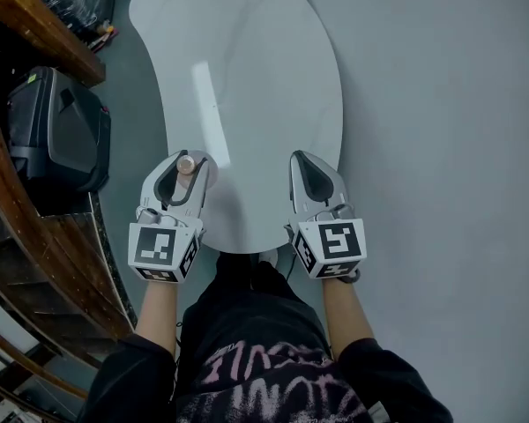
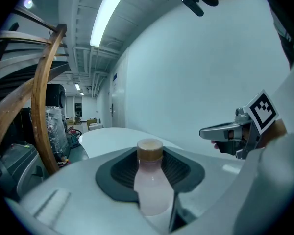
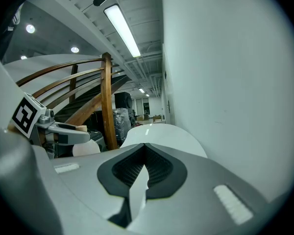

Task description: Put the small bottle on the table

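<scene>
While the left gripper (image 1: 183,159) is closed on the small bottle (image 2: 151,185), its ribbed dark pads (image 2: 179,169) pressing the pale pinkish body from both sides, the right gripper (image 1: 310,161) carries nothing. Its jaws are drawn together until the tips meet, leaving only a thin sliver lower down.

The left gripper view gives the bottle's side: a milky body narrowing to a tan cap (image 2: 150,150). The head view shows just that cap as a small round disc between the jaw tips. The right gripper view catches the bottle from the other flank, as a rounded whitish shape below the left gripper's jaw.

The bottle stands upright, long axis vertical and cap pointing up.

Seen from the head, it sits over the near left part of the white curved worktop (image 1: 247,77), close to the edge. The right gripper is level with it over the near right part, the two well apart.

The bottle's base is covered by the gripper body in every view, so I cannot tell whether it touches the worktop. A wooden stair rail (image 1: 35,25) and a black case (image 1: 57,130) stand on the left, both cut off by the frame.
</scene>
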A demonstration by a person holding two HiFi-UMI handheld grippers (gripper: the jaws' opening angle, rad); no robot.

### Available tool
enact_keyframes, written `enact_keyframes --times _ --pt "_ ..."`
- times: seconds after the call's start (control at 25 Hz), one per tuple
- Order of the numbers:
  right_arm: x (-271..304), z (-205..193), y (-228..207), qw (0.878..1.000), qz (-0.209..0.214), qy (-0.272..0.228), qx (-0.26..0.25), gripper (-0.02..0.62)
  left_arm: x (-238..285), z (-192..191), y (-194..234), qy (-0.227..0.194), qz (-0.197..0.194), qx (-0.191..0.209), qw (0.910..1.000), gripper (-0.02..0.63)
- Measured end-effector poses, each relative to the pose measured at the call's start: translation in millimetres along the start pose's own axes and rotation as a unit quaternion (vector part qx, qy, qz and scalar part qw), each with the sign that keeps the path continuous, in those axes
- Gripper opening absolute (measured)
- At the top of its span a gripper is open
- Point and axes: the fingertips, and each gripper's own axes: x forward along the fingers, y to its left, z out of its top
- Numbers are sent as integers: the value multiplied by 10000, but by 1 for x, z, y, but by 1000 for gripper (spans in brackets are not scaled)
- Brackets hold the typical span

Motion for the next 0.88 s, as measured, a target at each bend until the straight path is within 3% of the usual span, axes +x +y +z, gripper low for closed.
enact_keyframes --times 0.88 --pt "30 -18 -2 9999 -38 141 -1 21 33 -26 19 151 -24 -66 9999 138"
